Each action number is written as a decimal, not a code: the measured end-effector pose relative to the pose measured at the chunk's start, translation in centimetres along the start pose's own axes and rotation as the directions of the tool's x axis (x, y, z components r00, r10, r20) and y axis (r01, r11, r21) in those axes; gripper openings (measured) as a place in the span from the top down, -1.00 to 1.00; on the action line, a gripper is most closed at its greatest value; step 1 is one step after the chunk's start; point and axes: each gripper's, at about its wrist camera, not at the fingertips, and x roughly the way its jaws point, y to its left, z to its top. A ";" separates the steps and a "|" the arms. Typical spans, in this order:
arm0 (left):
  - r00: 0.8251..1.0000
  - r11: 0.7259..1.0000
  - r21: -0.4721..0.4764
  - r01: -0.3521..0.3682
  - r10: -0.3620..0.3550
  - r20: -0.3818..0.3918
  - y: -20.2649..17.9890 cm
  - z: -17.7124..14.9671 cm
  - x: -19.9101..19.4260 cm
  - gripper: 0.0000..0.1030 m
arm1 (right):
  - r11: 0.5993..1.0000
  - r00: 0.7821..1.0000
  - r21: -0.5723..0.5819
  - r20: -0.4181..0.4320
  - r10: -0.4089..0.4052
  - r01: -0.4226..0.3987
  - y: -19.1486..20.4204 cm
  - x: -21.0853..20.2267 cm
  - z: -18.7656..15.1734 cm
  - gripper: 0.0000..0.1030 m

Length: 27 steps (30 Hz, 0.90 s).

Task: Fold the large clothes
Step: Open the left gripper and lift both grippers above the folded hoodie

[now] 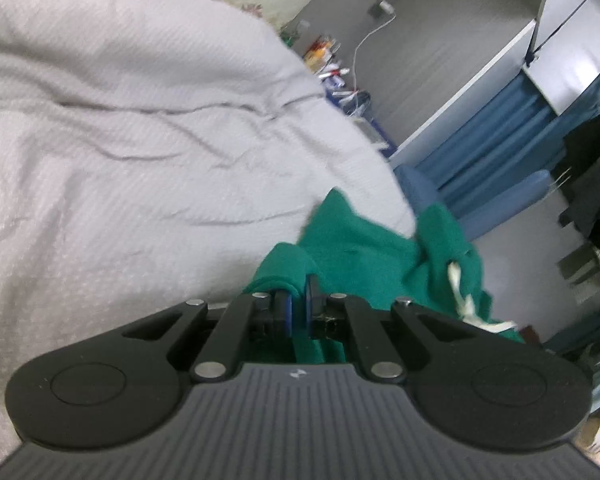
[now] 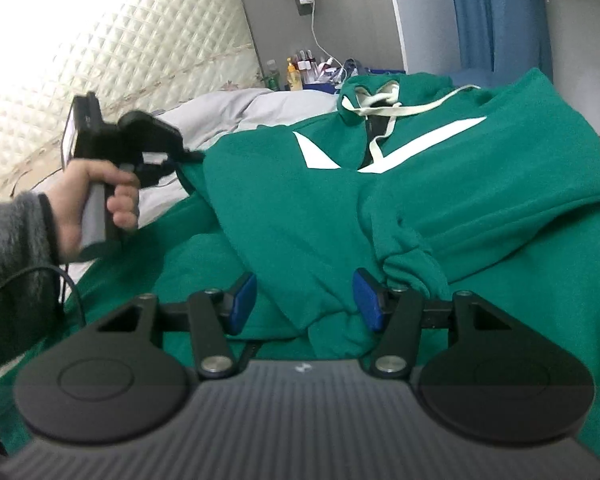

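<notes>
Right wrist view: green hoodie [image 2: 440,184] spread on the bed [image 2: 228,108].
Right tongs [image 2: 305,300] are spread apart above its bunched fabric; left tongs [image 1: 299,304] pinch a hoodie fold beside the grey bedding [image 1: 140,140].

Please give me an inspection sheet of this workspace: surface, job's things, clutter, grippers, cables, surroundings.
Surface: bed with grey cover, wrinkled.
Job's things: green hoodie lies on the bed, front up, partly folded; cream drawstring across the neck.
Clutter: bottles and small items on a stand past the bed.
Grippers: left gripper shut on a hoodie edge, also seen from the right wrist view; right gripper open above the hoodie's near part, holding nothing.
Cables: white cable from a wall socket; black cable by the left hand.
Surroundings: quilted headboard, blue curtain, grey wall.
</notes>
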 end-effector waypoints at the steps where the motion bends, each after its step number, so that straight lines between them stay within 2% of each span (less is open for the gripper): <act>1: 1.000 1.000 0.019 -0.002 0.002 -0.003 0.0 -0.1 0.0 0.85 | 1.000 1.000 0.017 0.004 0.007 -0.007 -0.2 0.0 0.1 -0.08; 3: 1.000 0.999 0.050 0.001 0.000 -0.012 0.1 -0.3 -0.6 0.82 | 0.998 1.000 0.063 0.018 0.026 -0.027 -0.8 -0.3 0.2 -0.08; 5: 0.999 0.996 0.090 -0.002 0.006 -0.044 -0.7 -0.4 -1.0 0.42 | 0.993 0.998 0.103 0.040 0.046 -0.050 -1.3 -0.7 0.4 -0.08; 6: 0.999 0.992 0.123 0.001 0.006 -0.053 -1.0 -0.5 -1.5 0.30 | 0.991 0.997 0.116 0.053 0.053 -0.059 -1.4 -0.9 0.5 -0.08; 8: 0.999 0.969 0.246 -0.034 0.037 -0.009 -2.7 -1.5 -3.4 0.09 | 0.988 0.995 0.135 0.081 0.062 -0.072 -1.4 -1.6 0.6 -0.10; 10: 1.000 0.937 0.349 -0.019 0.011 0.023 -4.0 -3.1 -5.4 -0.04 | 0.987 0.993 0.139 0.105 0.063 -0.077 -1.2 -2.4 0.5 -0.11; 12: 1.000 0.905 0.425 0.010 -0.013 0.005 -5.2 -5.1 -7.1 -0.04 | 0.989 0.991 0.129 0.127 0.051 -0.068 -0.9 -3.1 0.3 -0.11; 14: 0.999 0.859 0.511 0.037 -0.041 -0.005 -6.6 -7.2 -8.5 -0.04 | 0.990 0.987 0.130 0.155 0.035 -0.056 -0.8 -3.6 0.3 -0.12; 16: 0.997 0.826 0.559 0.073 -0.077 -0.017 -7.9 -9.1 -9.9 -0.04 | 0.990 0.983 0.133 0.185 0.009 -0.035 -0.7 -4.1 0.3 -0.12; 20: 0.984 0.809 0.561 0.178 -0.163 -0.078 -9.7 -11.8 -10.7 -0.04 | 0.992 0.979 0.121 0.196 -0.061 0.037 -0.5 -4.1 0.4 -0.09; 23: 0.979 0.778 0.595 0.202 -0.167 -0.115 -10.4 -13.5 -9.5 -0.04 | 0.991 0.978 0.091 0.174 -0.118 0.103 -0.2 -3.3 0.4 -0.01; 27: 0.976 0.771 0.598 0.217 -0.151 -0.159 -10.1 -14.8 -7.3 -0.04 | 0.983 0.976 0.075 0.126 -0.177 0.168 -0.4 -1.6 0.2 0.03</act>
